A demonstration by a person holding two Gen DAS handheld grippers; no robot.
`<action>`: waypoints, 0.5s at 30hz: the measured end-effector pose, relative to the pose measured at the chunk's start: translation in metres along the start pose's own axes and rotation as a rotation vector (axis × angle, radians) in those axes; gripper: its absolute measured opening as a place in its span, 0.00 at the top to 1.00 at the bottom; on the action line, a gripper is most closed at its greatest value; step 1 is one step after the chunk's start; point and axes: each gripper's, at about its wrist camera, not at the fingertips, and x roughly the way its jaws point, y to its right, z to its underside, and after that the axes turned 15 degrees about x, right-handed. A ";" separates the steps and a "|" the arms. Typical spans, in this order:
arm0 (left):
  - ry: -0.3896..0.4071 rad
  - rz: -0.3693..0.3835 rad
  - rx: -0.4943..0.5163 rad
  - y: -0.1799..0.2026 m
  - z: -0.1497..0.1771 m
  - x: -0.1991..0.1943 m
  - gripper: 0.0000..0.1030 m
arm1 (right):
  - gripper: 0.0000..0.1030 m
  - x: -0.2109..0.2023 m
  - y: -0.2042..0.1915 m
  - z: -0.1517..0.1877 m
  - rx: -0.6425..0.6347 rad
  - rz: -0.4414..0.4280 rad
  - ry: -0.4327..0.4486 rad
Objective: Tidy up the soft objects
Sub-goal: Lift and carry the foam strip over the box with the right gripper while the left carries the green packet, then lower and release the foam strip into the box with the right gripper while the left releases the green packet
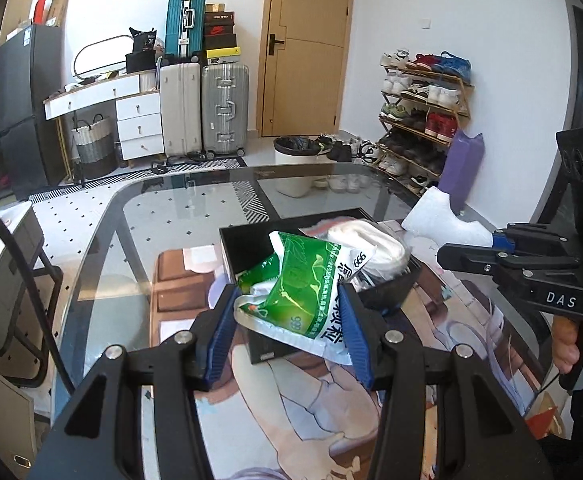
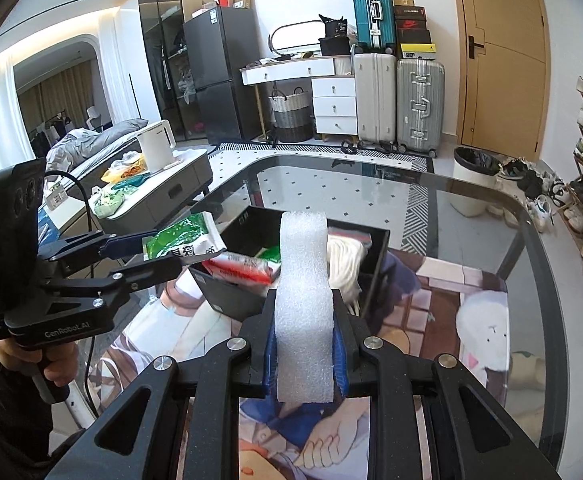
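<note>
My left gripper (image 1: 289,326) is shut on a green and white soft packet (image 1: 303,292) and holds it over the near edge of a black box (image 1: 243,240) on the glass table. My right gripper (image 2: 303,344) is shut on a white foam piece (image 2: 303,300) and holds it upright just in front of the box (image 2: 375,256). The box holds a white rolled cloth (image 2: 343,260), a red and white packet (image 2: 243,268) and a green packet. In the right wrist view the left gripper (image 2: 163,256) shows at the left with its packet (image 2: 183,240).
A printed mat (image 2: 451,292) covers the near part of the glass table (image 2: 331,176). A white bin (image 2: 473,184) stands beyond the table. A shoe rack (image 1: 423,116) is at the right. Suitcases (image 2: 399,100) and a drawer unit stand by the far wall.
</note>
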 end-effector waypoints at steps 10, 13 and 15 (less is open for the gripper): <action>-0.004 -0.017 0.011 -0.003 -0.011 0.018 0.53 | 0.78 0.011 0.001 -0.020 0.035 -0.018 0.028; -0.002 -0.022 0.010 -0.006 -0.013 0.023 0.53 | 0.78 0.016 -0.001 -0.025 0.044 -0.014 0.033; -0.003 -0.026 0.007 -0.008 -0.014 0.026 0.53 | 0.78 0.022 -0.001 -0.028 0.050 -0.012 0.027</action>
